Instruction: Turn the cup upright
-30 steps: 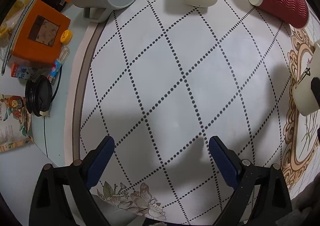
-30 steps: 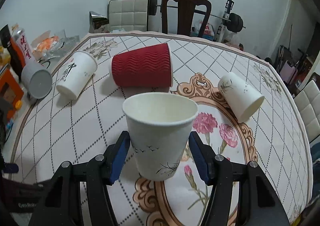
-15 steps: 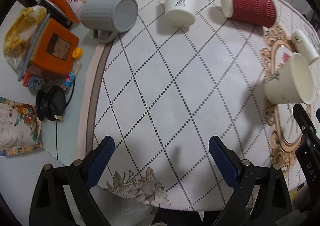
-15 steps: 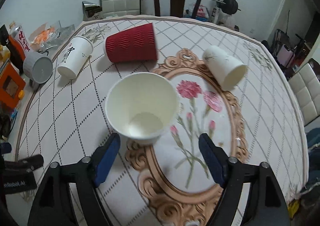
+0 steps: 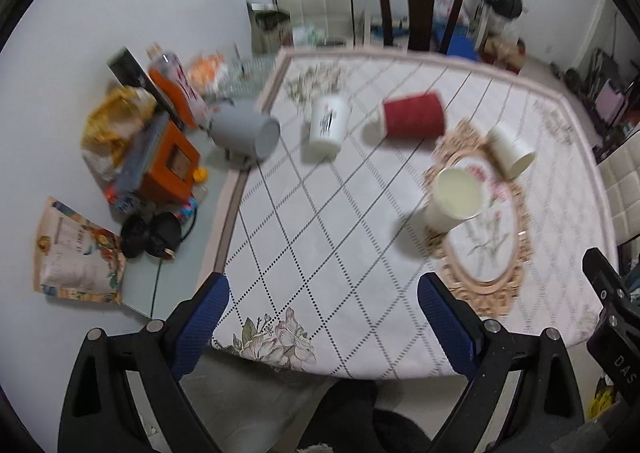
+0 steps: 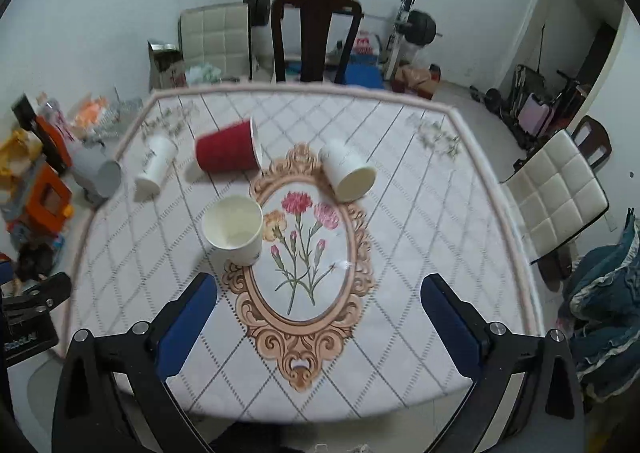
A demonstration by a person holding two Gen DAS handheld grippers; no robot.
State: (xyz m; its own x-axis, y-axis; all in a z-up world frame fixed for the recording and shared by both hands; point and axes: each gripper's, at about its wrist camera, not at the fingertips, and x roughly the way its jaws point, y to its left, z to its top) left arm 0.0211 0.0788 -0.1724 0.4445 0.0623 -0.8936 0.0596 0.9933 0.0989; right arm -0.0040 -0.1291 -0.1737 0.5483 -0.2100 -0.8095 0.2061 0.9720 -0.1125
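Note:
A white paper cup (image 6: pixel 233 229) stands upright on the tablecloth at the left edge of the flower medallion; it also shows in the left wrist view (image 5: pixel 456 203). Lying on their sides are a red ribbed cup (image 6: pixel 228 152) (image 5: pixel 412 120), a white cup (image 6: pixel 347 175) (image 5: pixel 512 151), a white printed cup (image 6: pixel 155 165) (image 5: pixel 328 127) and a grey mug (image 6: pixel 98 175) (image 5: pixel 246 131). My right gripper (image 6: pixel 319 321) is open and empty, well back from the upright cup, above the table's near edge. My left gripper (image 5: pixel 323 323) is open and empty at the near left edge.
The patterned tablecloth (image 6: pixel 420 237) covers the table. Boxes, snack bags and a black cable coil (image 5: pixel 150 233) clutter the left strip. A dark wooden chair (image 6: pixel 316 41) and padded chairs stand around the table. The other gripper's body (image 5: pixel 612 325) shows at the right.
My right gripper has let go of the upright cup, opened wide and pulled back and up. My left gripper has also drawn back, so the whole table shows.

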